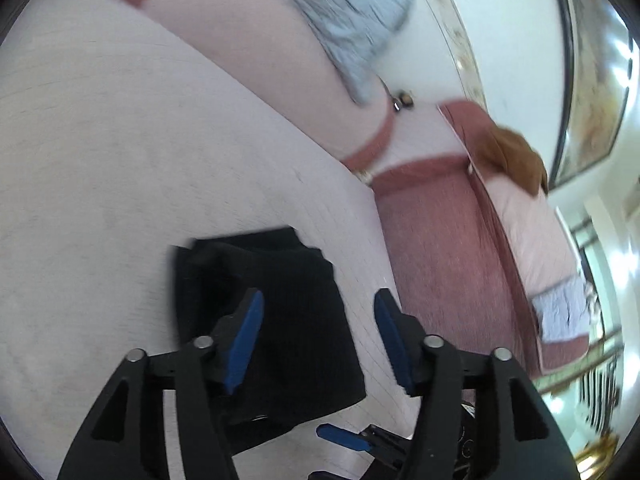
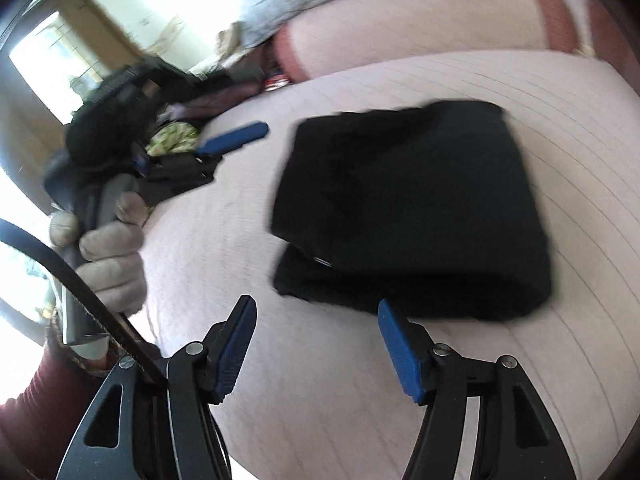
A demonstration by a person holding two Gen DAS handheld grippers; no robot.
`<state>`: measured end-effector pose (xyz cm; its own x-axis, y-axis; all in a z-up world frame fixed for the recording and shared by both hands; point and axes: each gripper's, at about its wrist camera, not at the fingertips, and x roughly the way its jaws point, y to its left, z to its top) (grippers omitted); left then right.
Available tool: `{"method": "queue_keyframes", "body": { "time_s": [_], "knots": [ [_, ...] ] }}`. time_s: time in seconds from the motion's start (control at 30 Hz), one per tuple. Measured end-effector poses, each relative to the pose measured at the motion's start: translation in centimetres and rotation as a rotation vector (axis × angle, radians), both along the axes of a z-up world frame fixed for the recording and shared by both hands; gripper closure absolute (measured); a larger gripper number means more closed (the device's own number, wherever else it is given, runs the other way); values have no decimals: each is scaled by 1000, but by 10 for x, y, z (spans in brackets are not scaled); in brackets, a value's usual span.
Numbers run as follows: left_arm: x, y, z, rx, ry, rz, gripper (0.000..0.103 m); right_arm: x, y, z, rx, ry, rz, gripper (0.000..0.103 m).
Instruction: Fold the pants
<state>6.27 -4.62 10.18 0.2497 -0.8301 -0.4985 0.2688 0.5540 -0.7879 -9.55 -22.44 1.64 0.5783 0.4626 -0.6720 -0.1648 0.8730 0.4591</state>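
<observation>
The black pants [image 2: 412,208] lie folded into a compact stack on the pale pink quilted bed [image 2: 360,380]. In the left wrist view the pants [image 1: 288,320] lie just below and ahead of my open left gripper [image 1: 318,304]. My right gripper [image 2: 316,312] is open and empty, raised just in front of the near edge of the stack. The left gripper [image 2: 236,136] also shows in the right wrist view, held by a gloved hand [image 2: 108,256] to the left of the pants. A blue fingertip [image 1: 340,436] of the right gripper shows at the bottom of the left wrist view.
A pink pillow with a red band [image 1: 280,80] and a grey cloth [image 1: 348,12] lie at the head of the bed. A red headboard or bed side [image 1: 440,248] stands to the right. A window [image 2: 48,64] is at the far left.
</observation>
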Motion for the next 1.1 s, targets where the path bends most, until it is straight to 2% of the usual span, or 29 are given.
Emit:
{"method": "queue_keyframes", "body": {
  "time_s": [0.1,0.17,0.27,0.3,0.37,0.47,0.6,0.7,0.8,0.87,0.9,0.97,1.1],
  "knots": [
    [9,-22,-21,80,35,3,45,-13,-26,-6,-3,25,-82,35],
    [18,-20,-43,124,84,49,45,-20,-42,-9,10,35,-133,35],
    [26,-1,-64,88,136,104,48,-30,-63,-9,22,24,-193,34],
    [25,8,-65,58,145,121,48,-33,-69,-10,27,21,-209,34],
    [20,17,-61,54,145,132,47,-39,-81,-11,40,16,-236,34],
    [-2,27,-45,127,80,122,47,-45,-96,-18,64,9,-278,34],
    [-59,38,-21,268,-68,147,45,-58,-109,-29,81,-11,-328,34],
    [-105,31,-15,416,-167,217,44,-63,-107,-27,50,-40,-347,34],
    [-143,14,-14,607,-275,291,44,-68,-96,-16,-26,-99,-360,34],
    [-164,5,-14,699,-327,327,38,-73,-89,-12,-72,-128,-362,33],
    [-173,2,-14,728,-341,346,32,-75,-86,-11,-94,-138,-360,33],
    [-182,-1,-14,752,-353,367,26,-79,-83,-10,-117,-149,-356,32],
    [-190,-13,-11,807,-367,350,24,-81,-78,-11,-133,-148,-334,31]
  ]
}}
